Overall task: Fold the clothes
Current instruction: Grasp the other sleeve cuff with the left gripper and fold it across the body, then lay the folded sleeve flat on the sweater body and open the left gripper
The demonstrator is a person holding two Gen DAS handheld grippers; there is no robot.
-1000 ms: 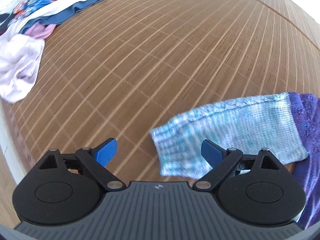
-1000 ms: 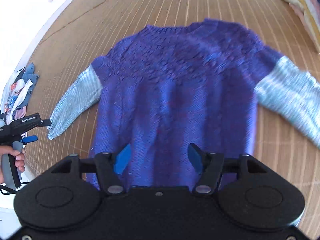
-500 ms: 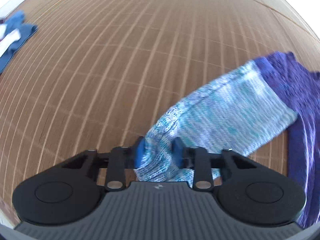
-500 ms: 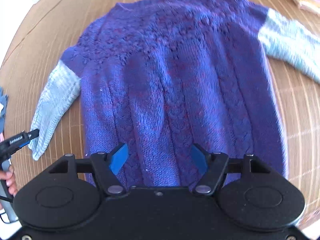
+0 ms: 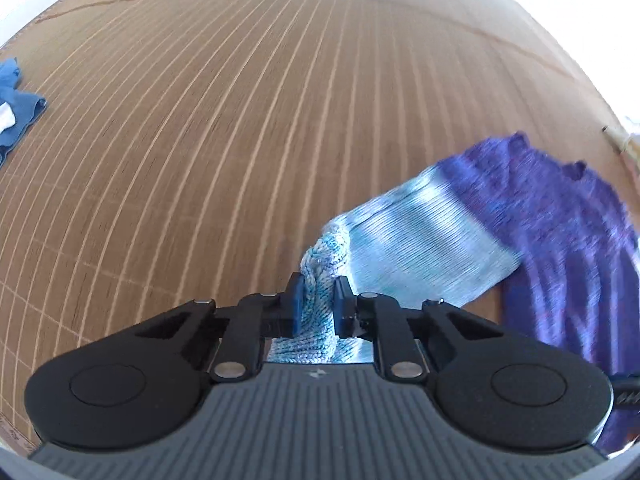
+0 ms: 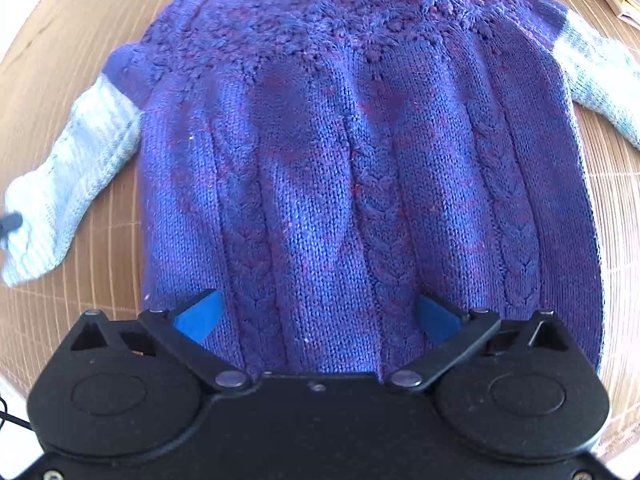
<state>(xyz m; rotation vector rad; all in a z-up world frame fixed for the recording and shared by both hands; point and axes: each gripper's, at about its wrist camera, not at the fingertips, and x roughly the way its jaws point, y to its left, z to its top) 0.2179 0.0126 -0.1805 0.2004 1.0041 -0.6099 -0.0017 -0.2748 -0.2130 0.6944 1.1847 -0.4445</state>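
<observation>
One purple knitted sweater (image 6: 360,184) with two pale blue sleeves (image 6: 68,200), one blue garment (image 5: 18,116), two grippers (image 5: 319,294).

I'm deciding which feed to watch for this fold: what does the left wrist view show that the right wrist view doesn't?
Only the left wrist view: the left gripper shut on the cuff of the pale blue sleeve, with a wide bare stretch of the bamboo mat and a blue garment at its left edge.

Only the right wrist view: the right gripper, its fingers opening wide over the hem, the cable-knit body and the other sleeve.

Both: the purple sweater, the gripped sleeve and the mat.
</observation>
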